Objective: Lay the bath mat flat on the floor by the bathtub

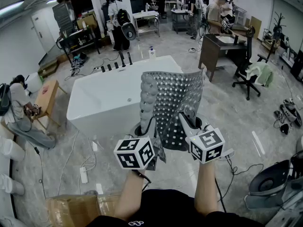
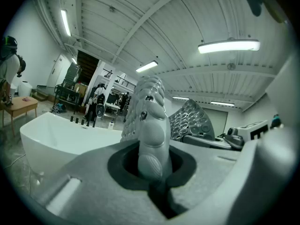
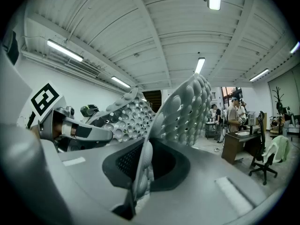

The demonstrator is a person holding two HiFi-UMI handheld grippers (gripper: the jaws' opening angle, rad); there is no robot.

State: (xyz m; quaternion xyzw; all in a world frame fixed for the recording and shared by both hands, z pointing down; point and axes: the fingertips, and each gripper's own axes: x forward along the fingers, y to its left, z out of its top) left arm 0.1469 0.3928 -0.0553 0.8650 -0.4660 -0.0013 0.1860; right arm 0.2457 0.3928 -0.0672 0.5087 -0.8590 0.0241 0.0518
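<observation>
grey holed bath mat (image 1: pixel 173 105) – pebbly, held upright, curled.

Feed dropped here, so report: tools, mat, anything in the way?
Left tool, right tool shut on mat. Mat held up, curled, not yet down by bathtub. Cable on floor at right.

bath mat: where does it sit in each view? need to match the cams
Head view: bath mat centre, held up before the bathtub.
Left gripper view: bath mat centre, rising from the shut jaws.
Right gripper view: bath mat centre, rising from the shut jaws.
Shared landmark: bathtub, at left in the left gripper view; not in the right gripper view.
</observation>
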